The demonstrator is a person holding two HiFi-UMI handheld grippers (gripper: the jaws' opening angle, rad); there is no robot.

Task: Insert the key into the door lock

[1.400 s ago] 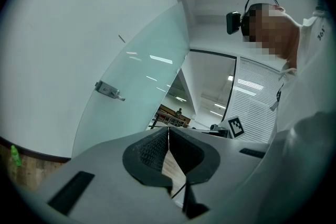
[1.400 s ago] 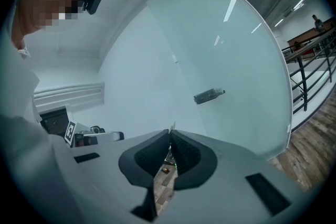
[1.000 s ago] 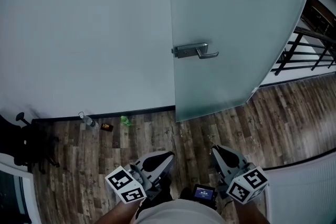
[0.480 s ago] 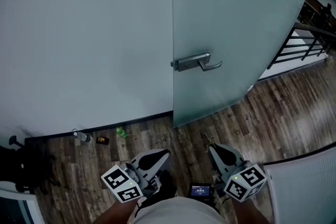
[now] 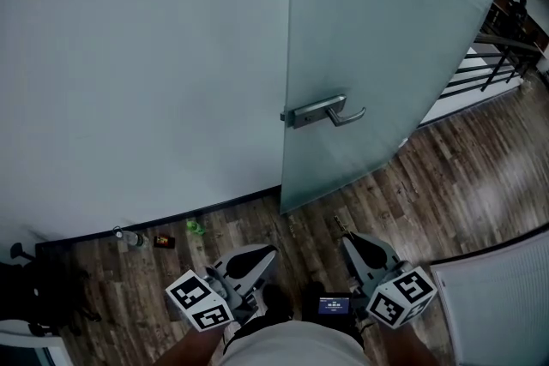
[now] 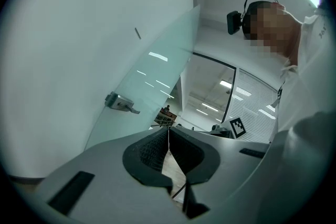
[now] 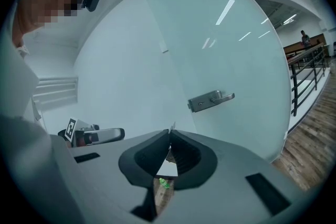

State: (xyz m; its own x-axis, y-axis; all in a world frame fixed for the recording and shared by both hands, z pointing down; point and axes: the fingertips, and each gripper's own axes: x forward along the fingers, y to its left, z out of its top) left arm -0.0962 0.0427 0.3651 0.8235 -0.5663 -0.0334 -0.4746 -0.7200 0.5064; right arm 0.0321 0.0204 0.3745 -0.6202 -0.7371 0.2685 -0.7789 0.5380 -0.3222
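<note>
A frosted glass door (image 5: 386, 39) stands ahead, with a metal lever handle and lock plate (image 5: 319, 111) at its left edge; the handle also shows in the left gripper view (image 6: 119, 103) and the right gripper view (image 7: 210, 100). My right gripper (image 5: 345, 239) is low in the head view, well short of the door and shut on a thin key, whose small metal tip (image 7: 171, 127) pokes out past the jaws. My left gripper (image 5: 273, 253) hangs beside it, shut, with nothing between its pads.
A pale wall (image 5: 129, 56) runs left of the door. At its foot on the wood floor lie a bottle (image 5: 129, 237), a small dark item (image 5: 163, 242) and a green scrap (image 5: 196, 227). An office chair (image 5: 34, 296) stands at far left, a black railing (image 5: 489, 69) at right.
The door and handle have come closer and sit lower in the head view. Both grippers keep their places at the bottom of the picture, still shut.
</note>
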